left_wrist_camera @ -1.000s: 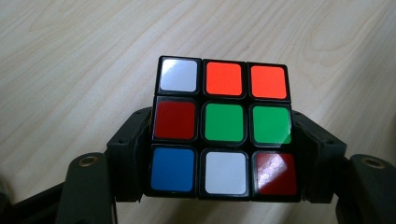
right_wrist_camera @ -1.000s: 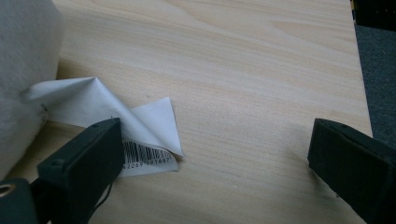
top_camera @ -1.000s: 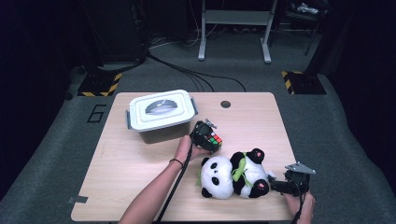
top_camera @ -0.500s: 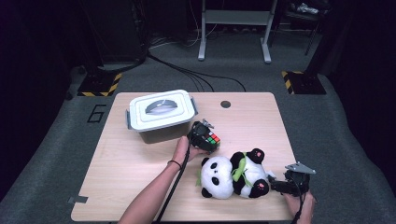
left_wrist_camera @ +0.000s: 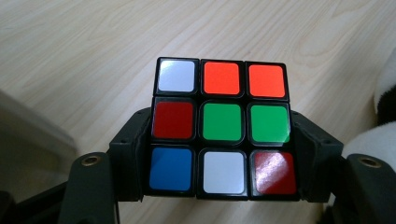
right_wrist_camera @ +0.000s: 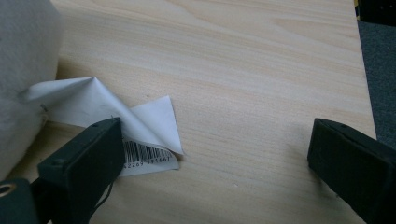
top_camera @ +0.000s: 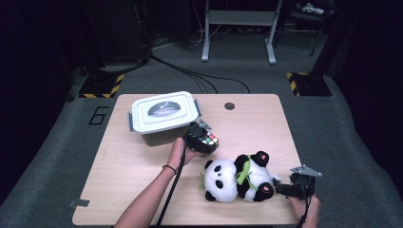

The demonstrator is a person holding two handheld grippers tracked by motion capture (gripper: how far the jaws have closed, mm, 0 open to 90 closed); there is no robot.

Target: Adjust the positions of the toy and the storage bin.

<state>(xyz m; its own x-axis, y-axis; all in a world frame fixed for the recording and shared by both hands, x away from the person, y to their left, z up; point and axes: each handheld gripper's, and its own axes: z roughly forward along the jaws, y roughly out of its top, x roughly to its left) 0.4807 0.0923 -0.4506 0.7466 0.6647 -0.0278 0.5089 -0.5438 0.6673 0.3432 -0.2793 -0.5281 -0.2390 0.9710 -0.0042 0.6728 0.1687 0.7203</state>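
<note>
A scrambled puzzle cube with red, green, white, blue and orange stickers sits between the black jaws of my left gripper, which press on its two sides. From above, that cube hangs just over the table beside the white-lidded box, held by my left gripper. A plush panda lies on its back near the front edge. My right gripper rests by the panda's foot, its jaws wide apart over bare wood, a white barcode tag by the left jaw.
The wooden table has a round cable hole at its far side. Dark carpet and a metal stand lie beyond the table. Yellow-black floor plates sit at both far corners.
My left gripper has lifted the cube slightly and drifted toward the box. The right gripper and the panda have not moved.
</note>
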